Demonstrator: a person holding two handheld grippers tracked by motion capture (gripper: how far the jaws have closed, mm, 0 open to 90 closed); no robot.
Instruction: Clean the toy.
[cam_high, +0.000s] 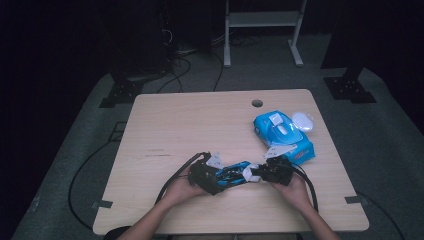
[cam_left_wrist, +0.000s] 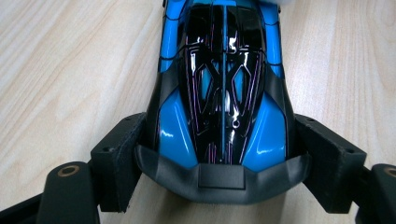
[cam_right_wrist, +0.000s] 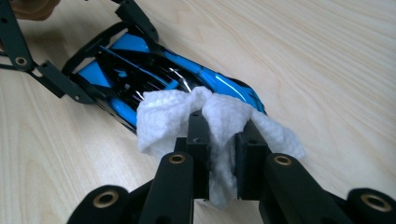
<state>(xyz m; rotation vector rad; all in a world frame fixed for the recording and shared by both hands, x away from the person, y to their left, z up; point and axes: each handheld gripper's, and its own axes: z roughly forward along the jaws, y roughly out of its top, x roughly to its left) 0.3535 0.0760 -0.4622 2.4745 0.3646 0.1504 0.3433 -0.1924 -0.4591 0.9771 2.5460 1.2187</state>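
Blue toy car (cam_left_wrist: 223, 93) sits clamped between left tool (cam_left_wrist: 223, 158) jaws.

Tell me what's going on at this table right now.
A person is cleaning a blue and black toy car on the wooden table. The left gripper clamps one end of the car between its jaws, holding it steady on the tabletop. The right gripper pinches a white wipe and presses it against the other end of the car's body. Farther off on the right side of the table lies a blue pack of wipes, with a white lid beside it.
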